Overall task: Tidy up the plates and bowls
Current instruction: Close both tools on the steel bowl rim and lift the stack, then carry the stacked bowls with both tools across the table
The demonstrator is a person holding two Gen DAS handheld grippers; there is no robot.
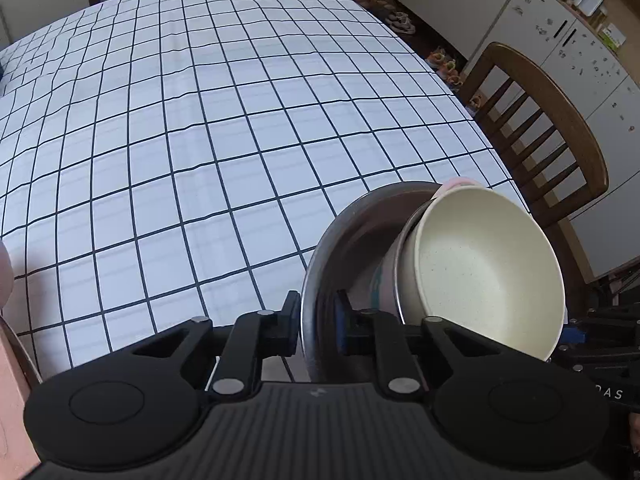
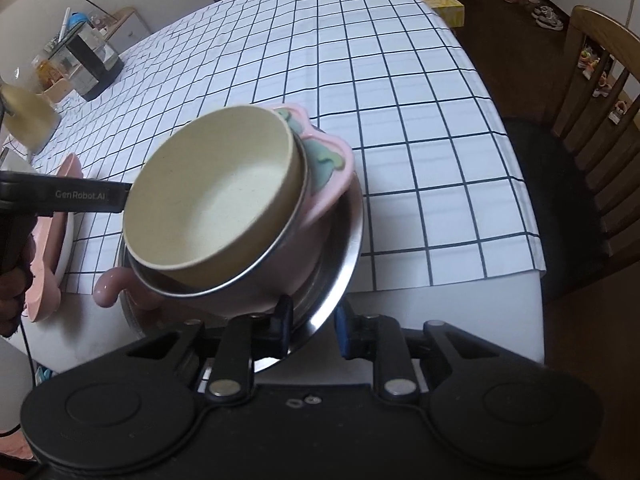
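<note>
A steel plate carries a leaning stack: a pink dish with green patches, a steel-rimmed bowl and a cream bowl on top. My left gripper is shut on the plate's rim, one pad on each face. On the opposite side my right gripper pinches the steel plate the same way, just under the cream bowl. The left gripper's black casing reaches in behind the bowls, its fingers hidden. The stack sits near the table's front right corner.
The checked tablecloth covers the table. A pink plate and a white one lie at the front left, with boxes and jars beyond. Wooden chairs stand around; a yellow box sits on the floor.
</note>
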